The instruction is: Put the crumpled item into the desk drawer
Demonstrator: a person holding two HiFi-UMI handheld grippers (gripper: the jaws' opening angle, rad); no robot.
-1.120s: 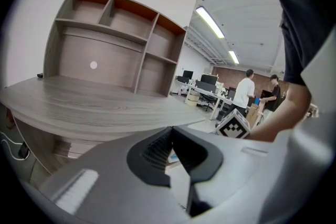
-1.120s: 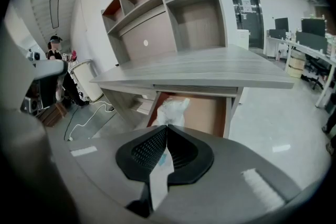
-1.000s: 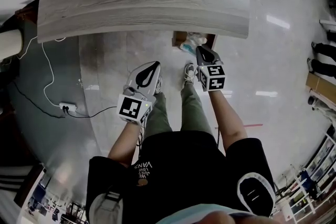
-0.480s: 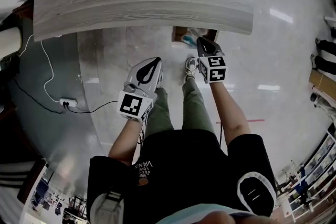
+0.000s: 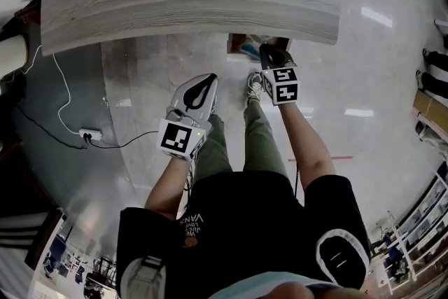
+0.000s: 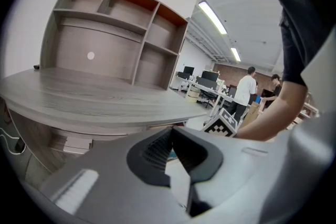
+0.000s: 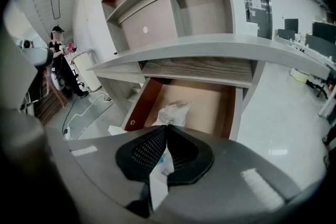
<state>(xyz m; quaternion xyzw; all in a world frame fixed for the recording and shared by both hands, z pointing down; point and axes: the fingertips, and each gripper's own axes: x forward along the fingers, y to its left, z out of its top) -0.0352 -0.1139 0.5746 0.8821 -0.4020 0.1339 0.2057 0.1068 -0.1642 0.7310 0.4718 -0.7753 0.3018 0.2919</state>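
Inside the drawer (image 7: 210, 105) lies the crumpled item (image 7: 173, 112).

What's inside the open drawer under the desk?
A crumpled whitish item lies in the drawer, near its left wall; nothing else shows on the visible floor. The shut jaws of the right gripper cover the item's near end and the drawer's front.
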